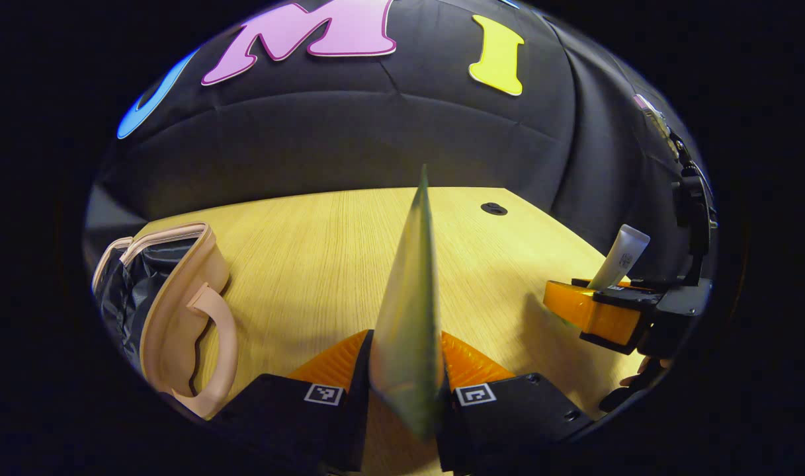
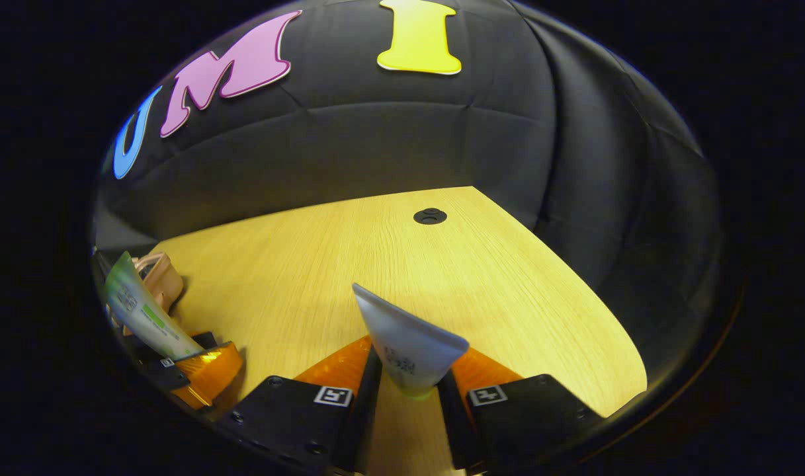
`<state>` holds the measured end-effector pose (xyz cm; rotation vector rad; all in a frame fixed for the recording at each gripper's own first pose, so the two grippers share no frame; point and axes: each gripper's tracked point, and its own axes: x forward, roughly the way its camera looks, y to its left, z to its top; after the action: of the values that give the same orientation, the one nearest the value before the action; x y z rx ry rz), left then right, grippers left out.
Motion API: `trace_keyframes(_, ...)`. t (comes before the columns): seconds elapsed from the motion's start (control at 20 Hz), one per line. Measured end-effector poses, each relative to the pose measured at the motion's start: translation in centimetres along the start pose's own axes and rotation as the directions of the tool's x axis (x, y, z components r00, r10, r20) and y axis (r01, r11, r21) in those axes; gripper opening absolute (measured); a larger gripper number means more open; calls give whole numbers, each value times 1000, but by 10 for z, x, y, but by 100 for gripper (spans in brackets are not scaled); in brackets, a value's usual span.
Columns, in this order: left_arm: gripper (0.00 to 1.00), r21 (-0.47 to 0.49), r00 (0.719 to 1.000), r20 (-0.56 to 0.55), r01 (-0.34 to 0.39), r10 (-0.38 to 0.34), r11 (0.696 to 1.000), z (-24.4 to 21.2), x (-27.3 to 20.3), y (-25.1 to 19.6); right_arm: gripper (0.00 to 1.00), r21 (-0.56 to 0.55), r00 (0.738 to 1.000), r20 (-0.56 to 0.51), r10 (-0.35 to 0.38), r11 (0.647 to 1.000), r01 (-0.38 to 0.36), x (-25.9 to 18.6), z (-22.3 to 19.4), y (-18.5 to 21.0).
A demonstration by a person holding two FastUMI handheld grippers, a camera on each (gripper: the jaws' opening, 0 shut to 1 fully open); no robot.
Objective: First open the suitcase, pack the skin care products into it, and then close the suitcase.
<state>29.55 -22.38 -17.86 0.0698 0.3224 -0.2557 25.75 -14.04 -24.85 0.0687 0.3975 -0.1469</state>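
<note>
Suitcase (image 1: 170, 311) is lying open at the left edge of the wooden table (image 1: 309, 251) in the left gripper view: pale pink shell, dark lining showing inside, carry handle (image 1: 213, 344) facing me. So the opening step looks done and I'm judging we're mid-packing now.

I'm holding one item in each hand. Left gripper (image 1: 405, 390) is clamping a green tube (image 1: 412, 297), seen edge-on w/ the flat crimped end pointing away, both fingers pressing its lower part. Right gripper (image 2: 412, 390) is pinching a white-grey tube (image 2: 409, 344) near its printed lower section, wide flat end up. Left gripper view is also catching that right gripper (image 1: 607, 307) off to the right w/ its tube (image 1: 619, 256) sticking up; right gripper view is showing the left one (image 2: 190, 367) at far left w/ the green tube (image 2: 144, 307), suitcase (image 2: 157, 277) just behind it.

Handling, as I'm judging it: tubes are light, soft-walled, prob. a bit slick, so too hard a squeeze could buckle them or push product toward the cap. Gripping low on the fuller body seems safer than the thin crimp. Suitcase shell looks semi-stiff; the handle or lid rim seems the spot to grab for closing.

Hard to make out: caps of both tubes are hidden between the fingers, label print is too small, green tube is blurred, and the suitcase interior is cut off at the edge, so I can't tell what's already in it.
</note>
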Motion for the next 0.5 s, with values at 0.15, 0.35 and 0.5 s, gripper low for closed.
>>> trace_keyframes(0.15, 47, -12, 1000, 12, 15, -15, 1000, 2, 0, 0, 36, -22, 999, -22, 31, 999, -31, -6, -5, 7)
trace_keyframes(0.35, 46, -30, 998, 35, 55, -54, 998, 5, -10, -3, 27, -87, 997, 44, 56, 995, -52, -36, 23, 22)
trace_keyframes(0.5, 45, -54, 995, 79, 68, -63, 996, 25, -39, 3, 33, -124, 993, 64, 99, 988, -91, -72, 38, 44)
